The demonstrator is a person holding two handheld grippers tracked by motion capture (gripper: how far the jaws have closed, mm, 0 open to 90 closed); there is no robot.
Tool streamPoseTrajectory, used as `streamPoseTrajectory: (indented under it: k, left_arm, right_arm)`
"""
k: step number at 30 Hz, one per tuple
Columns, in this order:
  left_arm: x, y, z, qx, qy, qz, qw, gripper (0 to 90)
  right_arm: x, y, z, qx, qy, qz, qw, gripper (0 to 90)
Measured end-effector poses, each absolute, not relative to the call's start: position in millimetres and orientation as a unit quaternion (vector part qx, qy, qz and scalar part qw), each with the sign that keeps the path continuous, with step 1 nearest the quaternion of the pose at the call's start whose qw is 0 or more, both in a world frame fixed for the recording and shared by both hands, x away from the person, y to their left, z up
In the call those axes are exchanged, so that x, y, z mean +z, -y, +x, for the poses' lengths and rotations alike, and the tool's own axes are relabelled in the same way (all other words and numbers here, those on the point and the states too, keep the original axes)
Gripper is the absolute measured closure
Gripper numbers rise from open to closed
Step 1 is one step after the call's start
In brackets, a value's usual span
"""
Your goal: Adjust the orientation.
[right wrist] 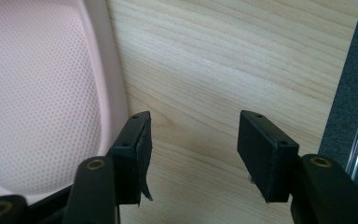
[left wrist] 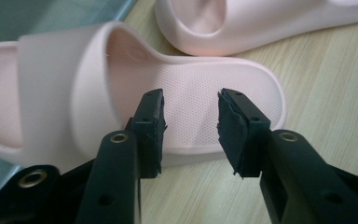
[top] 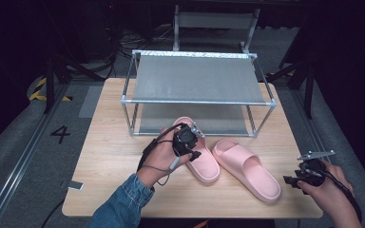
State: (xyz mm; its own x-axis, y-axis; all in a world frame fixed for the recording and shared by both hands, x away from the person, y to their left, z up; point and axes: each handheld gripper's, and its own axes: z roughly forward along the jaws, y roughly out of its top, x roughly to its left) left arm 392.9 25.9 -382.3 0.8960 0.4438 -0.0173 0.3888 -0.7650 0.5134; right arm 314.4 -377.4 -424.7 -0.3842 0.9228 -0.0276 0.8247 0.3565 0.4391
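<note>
In the high view the left tongs (top: 193,151) and the hand holding them cover the middle of the left pink slide sandal (top: 200,156), so its strap is hidden there; its toe end tucks under the front edge of the metal rack (top: 197,76). The left gripper view cuts that sandal off at the left edge, and the second sandal at the top. The right gripper view shows just a curved edge and dotted footbed of the right pink slide sandal (top: 247,168), cut off at the left; which end of it this is cannot be told from that view.

Both sandals lie sole-down on the wooden counter (top: 104,156), near each other in front of the rack. The left one runs from near the rack toward the person, heel nearest the person. The right one lies slanted, its long axis running from beside the first sandal's middle out toward the person's right hand.

The left tongs stand spread just above the heel of the left sandal, nothing pinched. The right tongs (top: 290,180) are spread wide over bare counter beside the right sandal, holding nothing.
</note>
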Motion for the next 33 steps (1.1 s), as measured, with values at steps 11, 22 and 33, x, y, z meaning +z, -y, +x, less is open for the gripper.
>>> streamPoseTrajectory:
  k: [11, 22, 33]
  left_arm:
    - [-411, -17, 400, 0.048, -0.216, 0.946, 0.237, 60.4]
    - [-409, -40, 401, 0.06, -0.252, 0.941, 0.217, 63.4]
    - [-406, -83, 410, 0.062, -0.302, 0.927, 0.213, 59.6]
  right_arm:
    - [-429, 374, 316, 0.176, -0.818, 0.532, 0.132, 44.7]
    - [-428, 375, 318, 0.177, -0.818, 0.531, 0.133, 44.2]
    - [-430, 373, 322, 0.178, -0.821, 0.526, 0.133, 43.1]
